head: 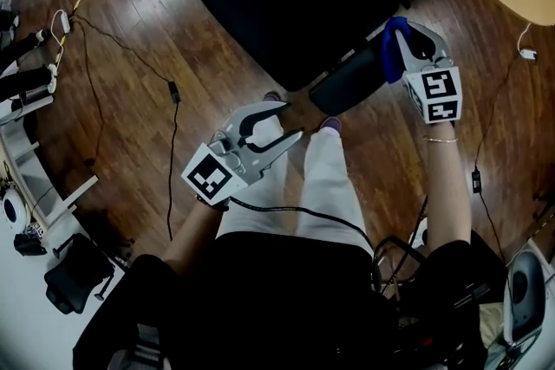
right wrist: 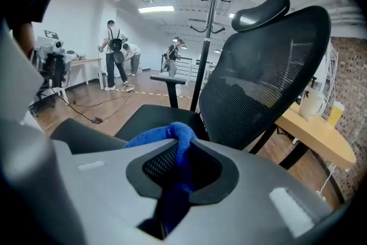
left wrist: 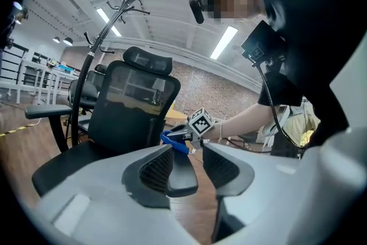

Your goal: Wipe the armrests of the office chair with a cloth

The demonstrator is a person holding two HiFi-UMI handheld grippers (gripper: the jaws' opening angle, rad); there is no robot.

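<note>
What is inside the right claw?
A blue cloth, pinched in the right claw; a bunch of it sticks out ahead. How far the cloth runs back inside is covered by the claw.

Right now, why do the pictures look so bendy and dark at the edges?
Head view: the wide lens curves the wooden floor and darkens the corners. Left gripper view: ceiling lights glare white. Right gripper view: the chair back bulges; the blue cloth goes shadowy between the jaws.

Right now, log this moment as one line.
left tongs: open, facing black padded armrest | right tongs: shut on crumpled blue cloth, at armrest
</note>
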